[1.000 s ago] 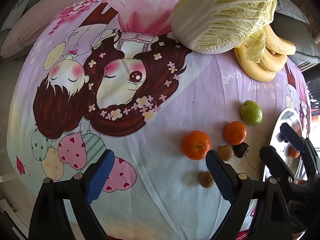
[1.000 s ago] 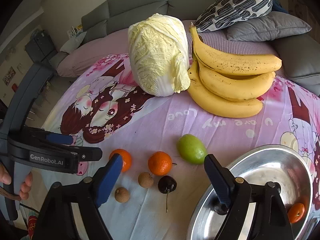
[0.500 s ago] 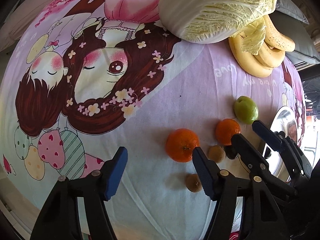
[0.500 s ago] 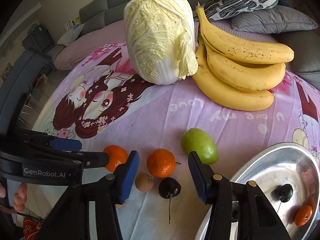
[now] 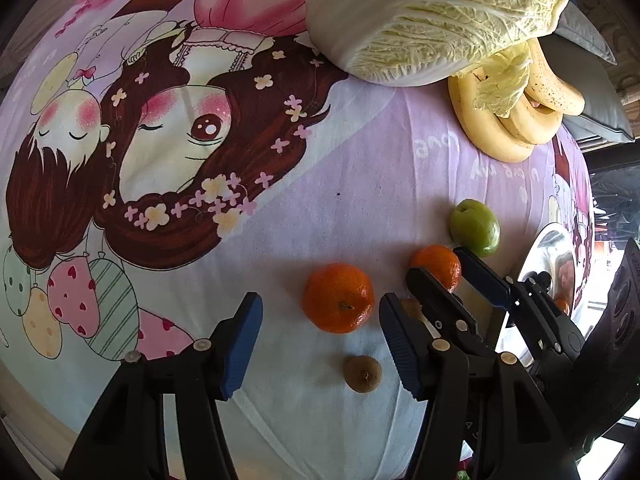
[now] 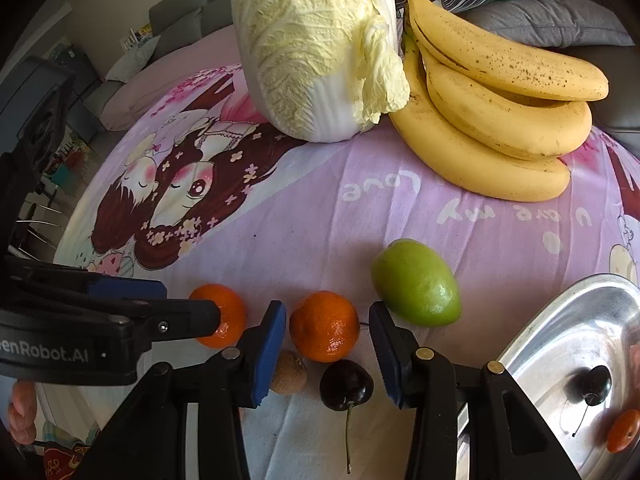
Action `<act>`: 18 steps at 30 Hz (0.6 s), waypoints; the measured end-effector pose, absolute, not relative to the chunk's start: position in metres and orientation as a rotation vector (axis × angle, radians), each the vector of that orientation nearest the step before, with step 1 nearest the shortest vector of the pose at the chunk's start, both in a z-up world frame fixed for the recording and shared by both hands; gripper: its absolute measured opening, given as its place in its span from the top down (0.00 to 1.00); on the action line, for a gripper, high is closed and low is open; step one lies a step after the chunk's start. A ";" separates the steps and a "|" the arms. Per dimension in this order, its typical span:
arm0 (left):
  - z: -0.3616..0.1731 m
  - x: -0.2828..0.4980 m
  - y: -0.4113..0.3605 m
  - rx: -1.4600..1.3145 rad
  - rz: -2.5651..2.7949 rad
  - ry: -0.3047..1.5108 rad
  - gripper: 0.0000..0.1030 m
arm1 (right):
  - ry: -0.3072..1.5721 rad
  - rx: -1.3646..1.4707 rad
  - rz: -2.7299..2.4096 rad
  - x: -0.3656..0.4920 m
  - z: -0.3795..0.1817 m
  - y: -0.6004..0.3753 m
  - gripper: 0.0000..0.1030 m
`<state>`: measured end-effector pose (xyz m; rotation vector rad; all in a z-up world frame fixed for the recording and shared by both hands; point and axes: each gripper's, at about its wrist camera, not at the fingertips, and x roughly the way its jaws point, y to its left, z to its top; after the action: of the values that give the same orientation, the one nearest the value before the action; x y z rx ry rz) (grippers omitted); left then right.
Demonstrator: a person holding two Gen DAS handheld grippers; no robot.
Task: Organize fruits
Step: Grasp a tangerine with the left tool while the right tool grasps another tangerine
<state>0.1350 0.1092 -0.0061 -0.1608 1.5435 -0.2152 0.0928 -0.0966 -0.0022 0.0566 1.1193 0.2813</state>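
Left wrist view looks steeply down on a cartoon-print sheet (image 5: 360,184). The left gripper (image 5: 320,344) has its blue pads apart and closing, with nothing pressed between them. A tangerine (image 5: 338,298) lies on the sheet between and just beyond the fingertips, and a small brown longan (image 5: 362,374) sits on the near side of that tangerine, between the pads, touched by neither. To the right of the tangerine a second tangerine (image 5: 436,266) shows behind the right gripper (image 5: 440,276), which reaches in from that side. Beyond it lies a green fruit (image 5: 474,226). Far from the tangerine, at the top, a cabbage (image 5: 432,16) leans against a bunch of bananas (image 5: 508,120).

Right wrist view shows the right gripper (image 6: 328,348) also closing, its pads standing either side of the second tangerine (image 6: 324,326) without touching it. A dark cherry (image 6: 346,386) lies just on the near side of this tangerine, stem toward the camera, and another longan (image 6: 288,372) rests to its left by the left pad. The green fruit (image 6: 416,284) is just right of the tangerine. Farther right, a metal tray (image 6: 560,340) holds a cherry (image 6: 592,384) and a small tangerine (image 6: 622,430). The left gripper (image 6: 200,304) crosses in front of the first tangerine (image 6: 224,316).
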 end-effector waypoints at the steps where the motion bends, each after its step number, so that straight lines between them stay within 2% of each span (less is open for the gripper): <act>1: -0.008 0.135 0.107 -0.160 -0.216 1.546 0.40 | 1.120 0.055 0.282 0.093 -0.003 -0.096 0.57; 3: -0.011 0.136 0.102 -0.162 -0.215 1.552 0.43 | 1.122 0.050 0.281 0.093 -0.004 -0.095 0.61; 10: -0.022 0.139 0.086 -0.174 -0.208 1.569 0.50 | 1.121 0.059 0.284 0.094 -0.006 -0.096 0.61; 14: -0.027 0.139 0.076 -0.191 -0.214 1.572 0.59 | 1.121 0.055 0.286 0.094 -0.006 -0.095 0.61; 18: -0.026 0.136 0.069 -0.172 -0.206 1.558 0.59 | 1.118 0.059 0.281 0.093 -0.004 -0.098 0.62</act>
<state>0.1360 0.0693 -0.0263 -0.1719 1.5576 -0.2064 0.0926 -0.0980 -0.0044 0.0588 1.1177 0.2811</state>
